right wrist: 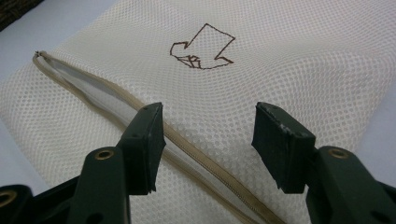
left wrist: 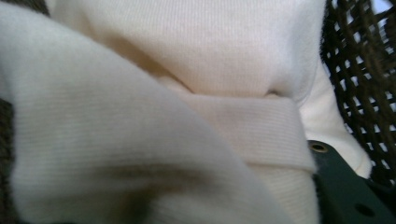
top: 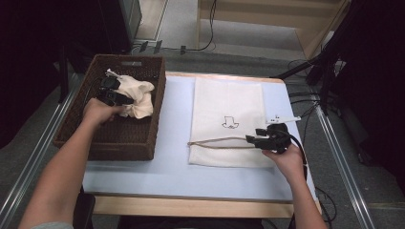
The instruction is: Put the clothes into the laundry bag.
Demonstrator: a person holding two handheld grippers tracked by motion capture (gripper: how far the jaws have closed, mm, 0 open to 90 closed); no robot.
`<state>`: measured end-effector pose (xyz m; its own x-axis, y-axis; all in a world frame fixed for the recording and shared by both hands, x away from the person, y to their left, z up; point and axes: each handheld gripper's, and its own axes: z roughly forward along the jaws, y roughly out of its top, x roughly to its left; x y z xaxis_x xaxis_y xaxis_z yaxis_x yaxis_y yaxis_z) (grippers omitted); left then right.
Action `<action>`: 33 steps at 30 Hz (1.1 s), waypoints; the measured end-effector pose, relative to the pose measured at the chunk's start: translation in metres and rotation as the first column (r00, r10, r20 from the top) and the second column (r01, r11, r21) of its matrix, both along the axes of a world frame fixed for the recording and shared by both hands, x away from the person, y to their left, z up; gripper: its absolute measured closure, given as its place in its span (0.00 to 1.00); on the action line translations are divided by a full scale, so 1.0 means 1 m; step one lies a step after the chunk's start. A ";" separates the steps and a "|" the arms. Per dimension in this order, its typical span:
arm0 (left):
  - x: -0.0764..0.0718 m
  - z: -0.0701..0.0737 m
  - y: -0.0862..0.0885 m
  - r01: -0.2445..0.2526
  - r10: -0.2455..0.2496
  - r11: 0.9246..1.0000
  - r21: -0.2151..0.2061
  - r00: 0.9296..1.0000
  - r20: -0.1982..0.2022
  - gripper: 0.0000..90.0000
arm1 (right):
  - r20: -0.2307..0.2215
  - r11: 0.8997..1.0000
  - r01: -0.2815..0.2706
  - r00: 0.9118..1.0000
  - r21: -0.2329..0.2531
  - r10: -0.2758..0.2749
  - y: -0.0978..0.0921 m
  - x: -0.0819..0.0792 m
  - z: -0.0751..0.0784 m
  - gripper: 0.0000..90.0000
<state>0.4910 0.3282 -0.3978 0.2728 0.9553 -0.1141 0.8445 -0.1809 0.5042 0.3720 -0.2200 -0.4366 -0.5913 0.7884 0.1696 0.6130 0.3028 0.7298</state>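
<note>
A cream knitted garment lies bunched in the brown wicker basket at the table's left. My left gripper is inside the basket and shut on that garment. In the left gripper view the cloth drapes over the jaws, and one black finger shows at the lower right. A white mesh laundry bag lies flat mid-table with a small brown drawing on it. My right gripper stands open at the bag's near right. Its jaws stand either side of the beige zipper, which gapes partly open.
The table top is pale blue with a wooden front edge. The basket wall stands close beside the garment. Black stands and cables crowd the floor at the right, and metal rails run along both sides.
</note>
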 end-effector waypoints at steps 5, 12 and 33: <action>-0.006 0.014 -0.001 0.029 -0.029 1.000 0.002 0.999 0.024 0.67 | 0.003 1.000 -0.004 1.000 -0.003 0.004 0.001 0.001 0.000 0.50; -0.013 0.034 0.003 0.053 -0.051 0.998 -0.039 0.997 0.052 0.67 | 0.001 1.000 -0.003 1.000 0.010 0.003 -0.001 0.000 0.001 0.50; -0.036 0.090 0.013 0.131 -0.125 0.989 -0.064 0.988 0.086 0.67 | -0.006 1.000 -0.015 1.000 0.015 0.015 0.000 0.002 0.000 0.49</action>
